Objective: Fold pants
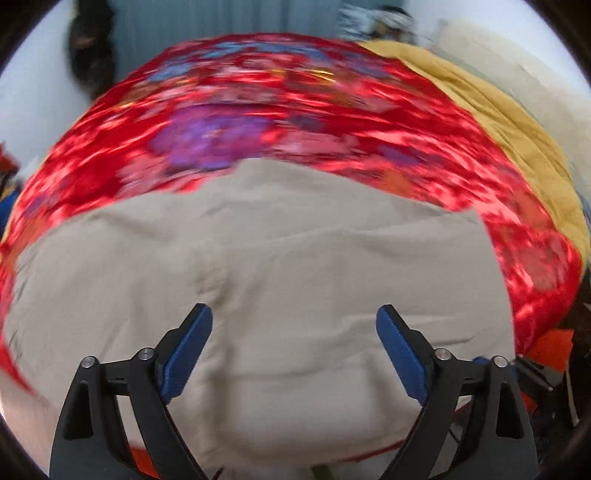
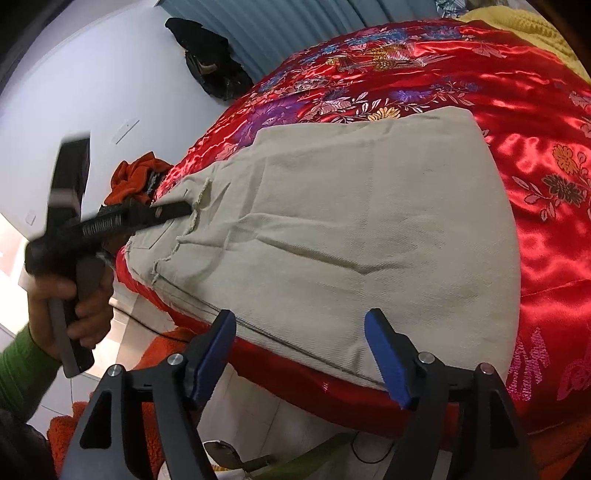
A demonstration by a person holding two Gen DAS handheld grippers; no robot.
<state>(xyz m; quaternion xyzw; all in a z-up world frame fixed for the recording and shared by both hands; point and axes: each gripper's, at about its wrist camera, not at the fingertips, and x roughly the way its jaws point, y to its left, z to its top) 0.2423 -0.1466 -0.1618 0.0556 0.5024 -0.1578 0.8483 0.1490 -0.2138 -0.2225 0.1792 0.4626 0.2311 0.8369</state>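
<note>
A red floral satin bedspread [image 2: 480,74] covers the bed, beside a pale wall [image 2: 110,92] and blue-grey curtain [image 2: 277,29].

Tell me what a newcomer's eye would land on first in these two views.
First the glossy red satin bedspread with embroidered flowers, which fills most of both views. On top of it, toward the near edge, lie the beige pants, folded into a broad flat block. Both pairs of blue-padded tongs stand open over the pants: the right tongs at the near hem, the left tongs above the cloth, gripping nothing.
</note>
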